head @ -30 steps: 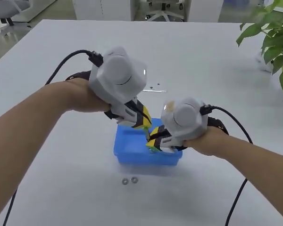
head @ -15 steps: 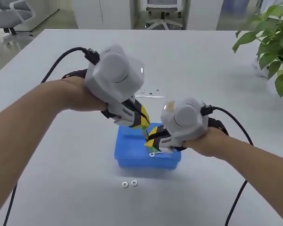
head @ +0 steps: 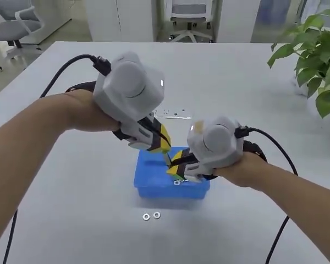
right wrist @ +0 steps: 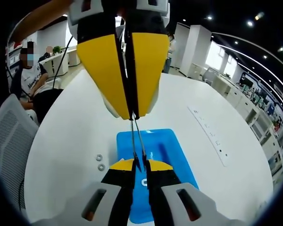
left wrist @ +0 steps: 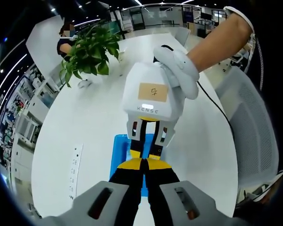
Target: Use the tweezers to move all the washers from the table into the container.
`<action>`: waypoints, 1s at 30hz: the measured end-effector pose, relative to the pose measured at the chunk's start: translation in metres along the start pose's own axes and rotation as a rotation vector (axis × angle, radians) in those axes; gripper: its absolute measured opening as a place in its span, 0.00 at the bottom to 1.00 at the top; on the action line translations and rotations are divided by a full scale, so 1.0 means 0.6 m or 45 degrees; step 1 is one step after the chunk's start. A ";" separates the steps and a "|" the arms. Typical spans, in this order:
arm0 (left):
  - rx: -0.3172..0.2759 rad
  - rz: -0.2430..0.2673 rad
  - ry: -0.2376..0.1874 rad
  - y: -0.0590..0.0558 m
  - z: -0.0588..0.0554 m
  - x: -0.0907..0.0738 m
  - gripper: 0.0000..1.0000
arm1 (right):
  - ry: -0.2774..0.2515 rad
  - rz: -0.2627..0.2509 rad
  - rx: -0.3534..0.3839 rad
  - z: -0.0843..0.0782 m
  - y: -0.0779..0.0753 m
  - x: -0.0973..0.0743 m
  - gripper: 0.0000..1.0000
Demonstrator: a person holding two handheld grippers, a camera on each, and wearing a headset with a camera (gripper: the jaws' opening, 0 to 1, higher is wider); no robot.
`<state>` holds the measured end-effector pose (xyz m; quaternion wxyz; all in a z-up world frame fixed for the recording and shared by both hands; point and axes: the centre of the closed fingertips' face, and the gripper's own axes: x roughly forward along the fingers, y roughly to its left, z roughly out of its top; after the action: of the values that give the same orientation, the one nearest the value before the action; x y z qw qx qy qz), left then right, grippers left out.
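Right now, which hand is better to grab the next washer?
Probably left: the left gripper is shut on the tweezers, tips over the container. Two washers lie on the table beside it.

- Right gripper [right wrist: 142, 170] – yellow-tipped jaws with a narrow gap, flanking the tweezer tips.
- Left gripper [right wrist: 131, 115] – enters from the top, yellow jaws pressed together on the tweezers [right wrist: 136, 141].
- Tweezers – thin prongs reaching down over the blue container [right wrist: 172, 155].
- Washer [right wrist: 144, 181] – seen through the jaw gap, over the container floor.
- Two washers [right wrist: 99, 157] – on the white table [right wrist: 70, 141], just beside the container.
- White strip [right wrist: 210, 134] – flat on the table, beyond the container's other side.
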<state>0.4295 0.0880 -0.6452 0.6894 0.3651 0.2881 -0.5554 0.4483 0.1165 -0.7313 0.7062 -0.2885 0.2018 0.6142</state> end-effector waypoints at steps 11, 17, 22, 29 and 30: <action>-0.003 0.002 0.022 -0.027 -0.007 -0.017 0.05 | -0.016 0.007 -0.022 0.013 0.031 -0.004 0.11; -0.010 0.000 0.035 -0.047 -0.017 -0.020 0.05 | -0.019 0.018 -0.030 0.014 0.051 0.001 0.11; -0.014 -0.002 0.040 -0.059 -0.021 -0.022 0.05 | -0.018 0.027 -0.041 0.015 0.066 0.003 0.11; -0.021 -0.001 0.045 -0.076 -0.027 -0.023 0.05 | -0.025 0.033 -0.041 0.013 0.083 0.005 0.11; -0.022 -0.002 0.045 -0.080 -0.028 -0.022 0.05 | -0.026 0.036 -0.039 0.013 0.086 0.006 0.11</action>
<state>0.3800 0.1036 -0.6527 0.6869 0.3687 0.3052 -0.5468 0.3973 0.1282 -0.7361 0.6951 -0.2901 0.1891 0.6300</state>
